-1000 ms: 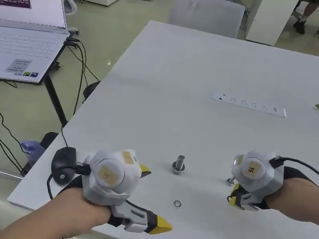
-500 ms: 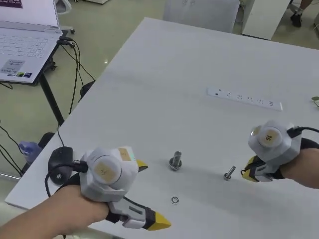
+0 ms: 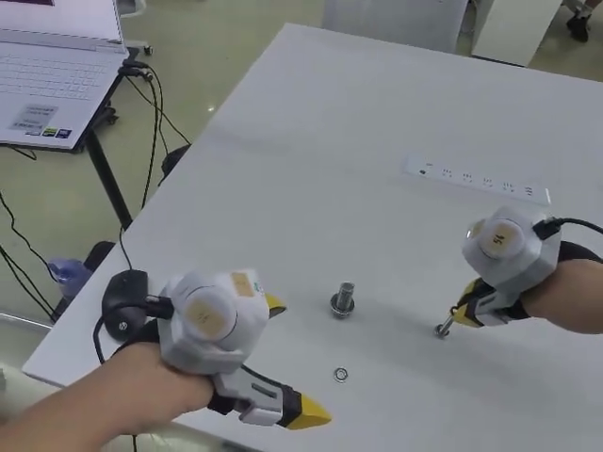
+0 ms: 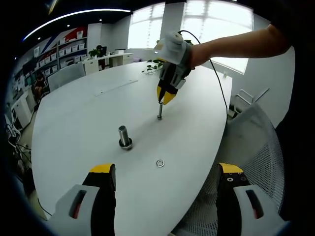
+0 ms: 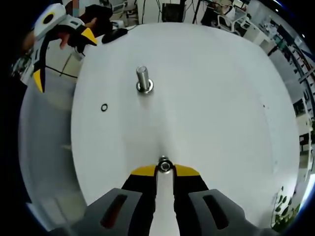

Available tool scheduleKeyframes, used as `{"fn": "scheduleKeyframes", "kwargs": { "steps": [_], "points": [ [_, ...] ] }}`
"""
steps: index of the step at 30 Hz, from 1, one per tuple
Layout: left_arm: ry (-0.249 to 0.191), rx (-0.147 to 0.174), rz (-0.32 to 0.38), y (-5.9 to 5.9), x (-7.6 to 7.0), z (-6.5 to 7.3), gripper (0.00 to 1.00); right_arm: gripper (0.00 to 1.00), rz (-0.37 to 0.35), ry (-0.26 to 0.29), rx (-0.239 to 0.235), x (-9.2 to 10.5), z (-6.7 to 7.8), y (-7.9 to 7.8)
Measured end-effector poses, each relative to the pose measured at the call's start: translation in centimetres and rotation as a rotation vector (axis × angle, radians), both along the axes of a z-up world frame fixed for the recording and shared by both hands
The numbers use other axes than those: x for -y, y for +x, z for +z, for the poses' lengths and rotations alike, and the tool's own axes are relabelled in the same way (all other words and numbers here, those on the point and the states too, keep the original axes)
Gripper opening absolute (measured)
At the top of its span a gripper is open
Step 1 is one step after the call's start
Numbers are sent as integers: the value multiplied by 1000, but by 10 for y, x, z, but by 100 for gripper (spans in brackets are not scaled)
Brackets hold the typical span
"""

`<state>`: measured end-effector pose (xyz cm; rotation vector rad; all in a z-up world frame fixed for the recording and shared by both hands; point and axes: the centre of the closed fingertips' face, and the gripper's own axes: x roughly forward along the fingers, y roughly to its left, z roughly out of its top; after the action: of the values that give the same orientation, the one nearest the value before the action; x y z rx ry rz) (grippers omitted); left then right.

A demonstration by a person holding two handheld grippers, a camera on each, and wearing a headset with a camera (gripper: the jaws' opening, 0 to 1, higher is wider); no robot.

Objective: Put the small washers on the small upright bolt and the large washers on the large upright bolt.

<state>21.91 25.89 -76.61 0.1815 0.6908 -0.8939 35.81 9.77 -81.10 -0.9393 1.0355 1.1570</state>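
Your right gripper [image 3: 455, 318] has come back onto the small bolt [image 3: 442, 329], lower right of the head view. The right gripper view is showing you its jaws pinching the bolt's top. Your left gripper [image 3: 292, 358], lower left, is holding its jaws wide apart. The large bolt [image 3: 343, 299] is standing upright at centre, with a loose washer [image 3: 341, 375] lying below it near the surface [image 3: 358, 141] edge. The upper surface is lying open.

We see a white table [image 3: 377, 141] across the frame. The left gripper [image 3: 294, 359], lower left, and the right gripper [image 3: 459, 315], at right, are pale grey with black jaws tipped yellow. The large bolt [image 3: 343, 299], small bolt [image 3: 441, 330] and washer [image 3: 341, 375] are silver. The mouse [image 3: 122, 297] at left is black.
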Motion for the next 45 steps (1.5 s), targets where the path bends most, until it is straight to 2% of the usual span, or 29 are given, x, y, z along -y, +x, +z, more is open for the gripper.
{"fn": "scheduleKeyframes", "kwargs": {
  "steps": [12,24,36,45],
  "points": [
    [7,-15,2,-4,-4,-4,82,12,21,-36,1,0,-5,-1],
    [17,-34,0,-9,-8,-8,80,12,32,-58,1,2,-22,4],
    [26,-44,-5,-15,-13,-9,80,13,15,-68,-18,-2,-43,-2],
    [32,-50,-2,-16,-18,-9,78,13,19,-82,-18,-2,-47,-6]
  ]
}}
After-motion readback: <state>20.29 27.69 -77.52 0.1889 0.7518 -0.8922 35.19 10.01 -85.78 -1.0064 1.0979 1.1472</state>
